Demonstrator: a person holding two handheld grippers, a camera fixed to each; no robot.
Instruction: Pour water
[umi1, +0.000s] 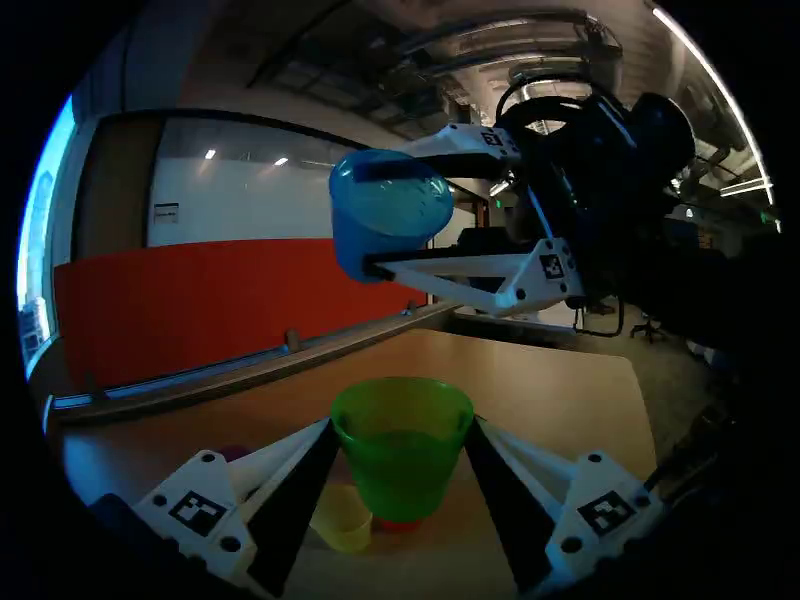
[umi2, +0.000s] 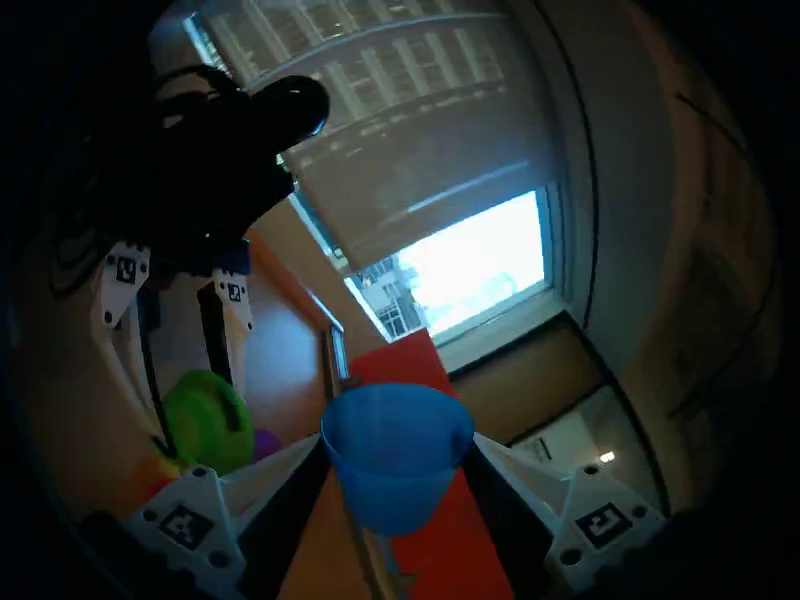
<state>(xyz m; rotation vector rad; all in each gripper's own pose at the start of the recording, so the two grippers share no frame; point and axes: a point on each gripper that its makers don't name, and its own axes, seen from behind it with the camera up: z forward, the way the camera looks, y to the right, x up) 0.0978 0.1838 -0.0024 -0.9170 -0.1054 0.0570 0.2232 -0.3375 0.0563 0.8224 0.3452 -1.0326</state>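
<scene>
In the left gripper view my left gripper (umi1: 400, 455) is shut on a green cup (umi1: 402, 445), held upright above the wooden table (umi1: 560, 390). Above it the right gripper (umi1: 375, 215) is shut on a blue cup (umi1: 385, 210), tipped on its side with its mouth facing the camera. In the right gripper view the blue cup (umi2: 396, 450) sits between my right gripper's (umi2: 398, 465) fingers, and the room looks rolled sideways. To the left there, the left gripper (umi2: 185, 425) holds the green cup (umi2: 208, 420). No water stream is visible.
A yellow cup (umi1: 342, 515) and something red (umi1: 398, 524) rest on the table under the green cup, with a purple item (umi1: 233, 453) behind the left finger. A red wall panel (umi1: 220, 300) runs behind the table. An office chair (umi1: 650, 325) stands far right.
</scene>
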